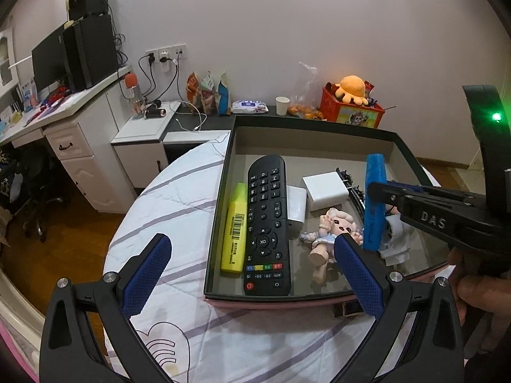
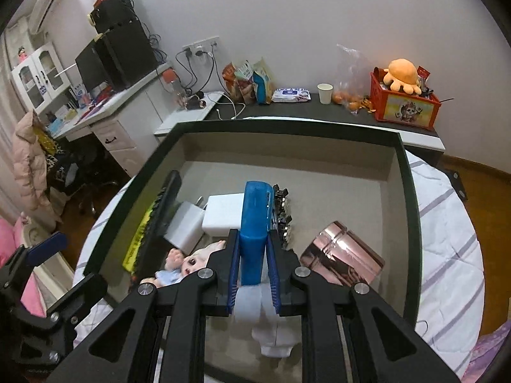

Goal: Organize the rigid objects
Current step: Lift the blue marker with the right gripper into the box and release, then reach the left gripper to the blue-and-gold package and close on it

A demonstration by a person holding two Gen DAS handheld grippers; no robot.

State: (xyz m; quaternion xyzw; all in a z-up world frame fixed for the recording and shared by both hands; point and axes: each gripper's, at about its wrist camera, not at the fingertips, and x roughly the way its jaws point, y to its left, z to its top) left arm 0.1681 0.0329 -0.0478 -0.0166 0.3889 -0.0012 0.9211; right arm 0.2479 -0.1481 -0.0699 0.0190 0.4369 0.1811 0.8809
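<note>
Right gripper [image 2: 254, 261]: clamped on the lower end of the blue bar [image 2: 255, 210], held upright over the box interior.
Left gripper [image 1: 252, 265]: fingers wide apart, empty, poised at the near edge of the box [image 1: 220, 191].
Blue bar: above the box floor, just beside the white charger block [image 1: 325, 188] and the black clips [image 2: 282, 210].
Box contents, left side: yellow highlighter [image 1: 235, 228] alongside the black remote [image 1: 266, 226].
Box contents, centre: small doll [image 1: 332, 233] lying near the front.
Box contents, right: shiny pink cylinder [image 2: 341, 261], tipped on its side.
White item beneath the bar [image 2: 274, 322]: possibly paper; blurred.
Support: striped bedding [image 1: 172, 210].
</note>
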